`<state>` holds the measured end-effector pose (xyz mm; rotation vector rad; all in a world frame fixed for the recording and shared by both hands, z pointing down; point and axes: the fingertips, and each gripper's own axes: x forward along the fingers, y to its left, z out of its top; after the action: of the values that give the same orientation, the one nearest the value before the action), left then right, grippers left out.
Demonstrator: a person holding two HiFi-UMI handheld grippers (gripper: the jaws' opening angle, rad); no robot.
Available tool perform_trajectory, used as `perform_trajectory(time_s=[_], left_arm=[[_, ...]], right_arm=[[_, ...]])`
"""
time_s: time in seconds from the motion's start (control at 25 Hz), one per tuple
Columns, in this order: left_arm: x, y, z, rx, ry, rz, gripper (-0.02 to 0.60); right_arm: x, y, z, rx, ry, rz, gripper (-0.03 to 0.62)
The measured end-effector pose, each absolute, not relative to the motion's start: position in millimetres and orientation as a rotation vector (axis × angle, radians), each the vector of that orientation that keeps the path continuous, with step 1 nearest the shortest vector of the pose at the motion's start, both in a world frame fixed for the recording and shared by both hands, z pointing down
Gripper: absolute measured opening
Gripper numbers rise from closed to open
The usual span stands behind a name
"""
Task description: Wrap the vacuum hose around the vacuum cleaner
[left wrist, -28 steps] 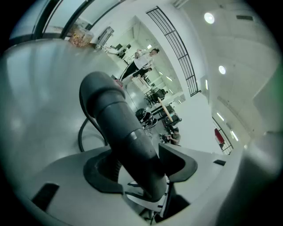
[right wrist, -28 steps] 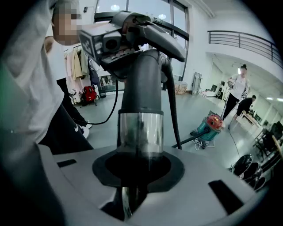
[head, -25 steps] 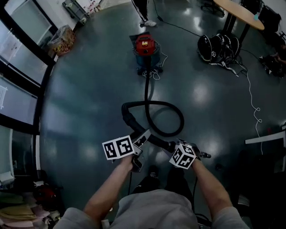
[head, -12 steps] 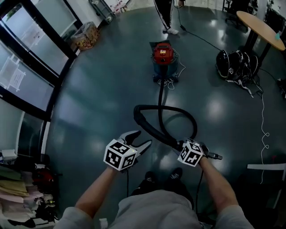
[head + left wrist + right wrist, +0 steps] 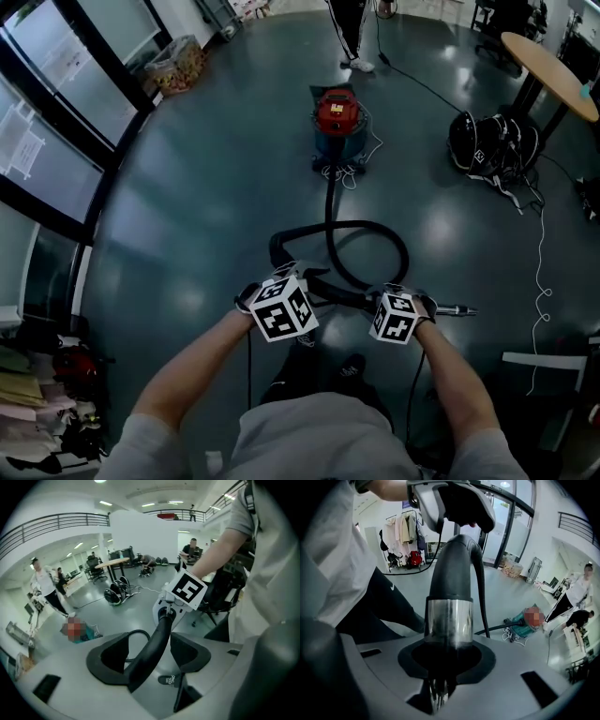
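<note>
Far up the floor (image 5: 187,216), well apart from both hands: the red-topped vacuum cleaner (image 5: 337,117), upright. From its near side, a black vacuum hose (image 5: 330,202) running toward the person, curling into one loop on the floor, then rising to the grippers. No turn wound round the vacuum cleaner yet.

Likely handling: light, ribbed and bendy along its length, but springy, so prone to uncoil, drag and kink. Stiff only at the curved handle (image 5: 454,559) and the chrome tube end (image 5: 445,620). Best taken at that rigid end with one hand and a little way down the flexible part with the other, feeding slack loop by loop.

Right gripper (image 5: 424,305): clamped on the chrome tube end, jaws closed hard against it, a stub of tube sticking out to the right. Left gripper (image 5: 302,275): jaws spread, having just been closing a little, with the hose passing between them but not squeezed, a gap visible on either side.

Both forearms (image 5: 202,370) stretched forward and low, side by side, grippers angled steeply down at the near floor, left one just left of the right. Probably calls for closing the distance to the far vacuum cleaner before any wrapping.
</note>
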<state>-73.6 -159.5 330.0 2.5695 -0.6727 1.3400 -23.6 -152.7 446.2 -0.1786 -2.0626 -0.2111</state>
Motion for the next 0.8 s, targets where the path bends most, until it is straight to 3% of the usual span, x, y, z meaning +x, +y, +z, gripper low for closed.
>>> perform_trajectory(time_s=[0.2, 0.8], left_arm=[[-48.8, -177.4, 353.6, 2.657, -0.354, 1.466, 0.271], [-87.3, -228.5, 392.3, 2.638, 0.253, 1.539, 0.270]], right_arm=[[-28.8, -177.6, 440.1, -0.148, -2.008, -0.195, 0.087], [-61.3, -234.1, 417.3, -0.076, -1.820, -0.108, 0.087]])
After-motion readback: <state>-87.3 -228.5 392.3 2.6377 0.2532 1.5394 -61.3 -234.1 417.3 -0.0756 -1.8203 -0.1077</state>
